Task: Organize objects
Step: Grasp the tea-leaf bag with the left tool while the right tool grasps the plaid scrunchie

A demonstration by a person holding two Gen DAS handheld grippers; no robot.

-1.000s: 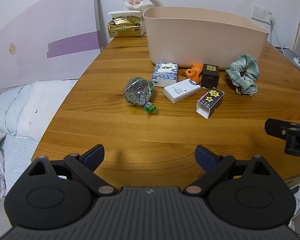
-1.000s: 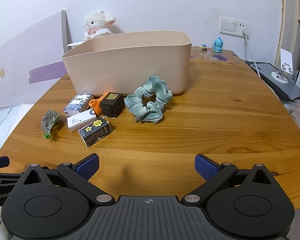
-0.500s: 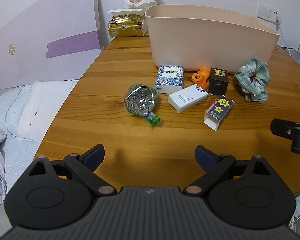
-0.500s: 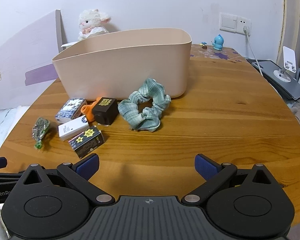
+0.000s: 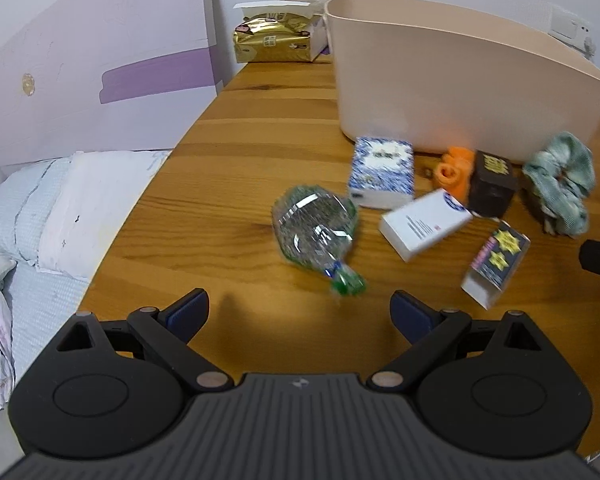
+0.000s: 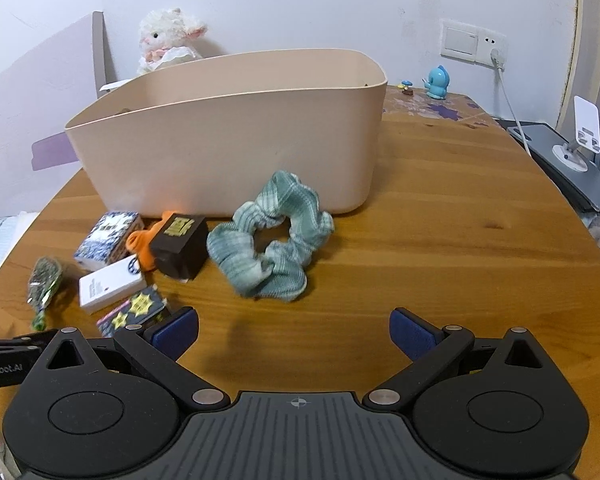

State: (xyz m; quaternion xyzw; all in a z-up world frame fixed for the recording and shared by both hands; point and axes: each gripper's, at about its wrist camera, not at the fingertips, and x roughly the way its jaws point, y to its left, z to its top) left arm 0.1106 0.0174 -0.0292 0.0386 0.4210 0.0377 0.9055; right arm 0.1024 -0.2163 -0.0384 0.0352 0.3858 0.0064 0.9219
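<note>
You have both tools spread wide and holding nothing: the left gripper (image 5: pixel 300 312) hovers just short of the crushed plastic bottle (image 5: pixel 314 232), and the right gripper (image 6: pixel 294 330) faces the green scrunchie (image 6: pixel 270 236). Nothing has gone into the beige bin (image 6: pixel 228 140) as far as these views show, so the job looks barely begun. Every loose item lies in a row in front of the bin's near wall, probably so each can be lifted straight over the rim. The bottle is farthest left of the bin and lies flat, its long axis running from the bin toward you, green cap (image 5: pixel 346 282) nearest your left tool; approaching along that axis, your fingers would close across the flattened body. Between bottle and scrunchie lie the blue patterned box (image 5: pixel 382 178), white box (image 5: pixel 424 224), star-printed box (image 5: pixel 496 266), dark cube (image 5: pixel 492 184) and an orange piece (image 5: pixel 454 170) just beside the bin.
</note>
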